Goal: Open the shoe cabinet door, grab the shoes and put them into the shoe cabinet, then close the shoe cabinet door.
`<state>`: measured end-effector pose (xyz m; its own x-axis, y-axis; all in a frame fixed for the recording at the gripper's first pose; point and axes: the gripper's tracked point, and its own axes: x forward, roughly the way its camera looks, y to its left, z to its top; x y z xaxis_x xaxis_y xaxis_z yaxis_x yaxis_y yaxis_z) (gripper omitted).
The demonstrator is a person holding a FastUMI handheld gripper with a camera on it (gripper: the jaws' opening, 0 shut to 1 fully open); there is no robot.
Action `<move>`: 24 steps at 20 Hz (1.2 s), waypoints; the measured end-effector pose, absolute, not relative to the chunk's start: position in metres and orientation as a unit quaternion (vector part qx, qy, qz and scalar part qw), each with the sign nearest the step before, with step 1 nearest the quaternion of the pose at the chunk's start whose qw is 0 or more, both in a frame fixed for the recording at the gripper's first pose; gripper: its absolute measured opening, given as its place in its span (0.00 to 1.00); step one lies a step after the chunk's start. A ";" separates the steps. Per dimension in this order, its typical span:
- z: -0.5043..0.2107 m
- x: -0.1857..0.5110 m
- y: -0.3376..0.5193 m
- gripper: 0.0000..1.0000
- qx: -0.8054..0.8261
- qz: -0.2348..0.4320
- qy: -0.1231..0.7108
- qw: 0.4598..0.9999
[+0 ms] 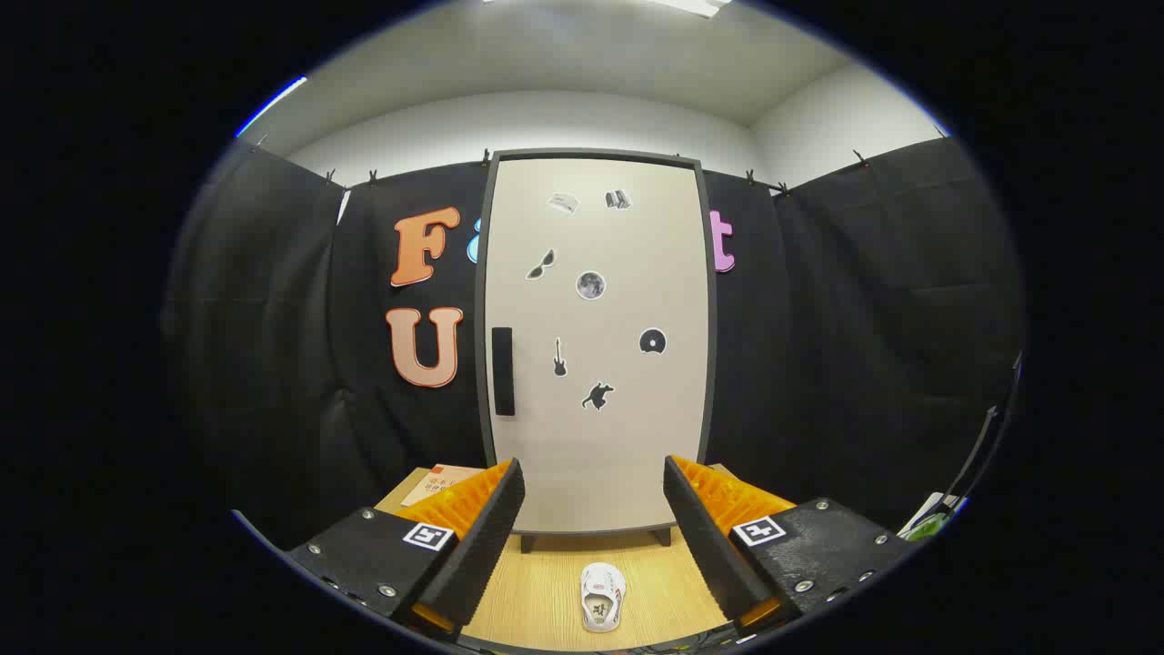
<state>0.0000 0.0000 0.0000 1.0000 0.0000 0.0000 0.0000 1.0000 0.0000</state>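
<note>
Gaping wide and holding nothing, the gripper (593, 509) faces the closed shoe cabinet door (596, 346); a white shoe (602, 596) lies on the bench (546, 591) between its fingers.

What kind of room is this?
Probably a test booth set up like a home entryway: black cloth walls, a closed shoe cabinet on a wooden tabletop, one white shoe between the open gripper's fingers.
</note>
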 end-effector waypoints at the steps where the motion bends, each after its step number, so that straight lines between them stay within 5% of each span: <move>1: -0.001 0.000 0.002 0.96 0.000 0.005 0.001 1.000; 24: 0.002 0.015 0.022 0.96 0.007 0.011 0.002 1.000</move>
<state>0.0147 0.0218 0.0020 0.9997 0.0227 -0.0041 -0.0226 0.9997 0.0131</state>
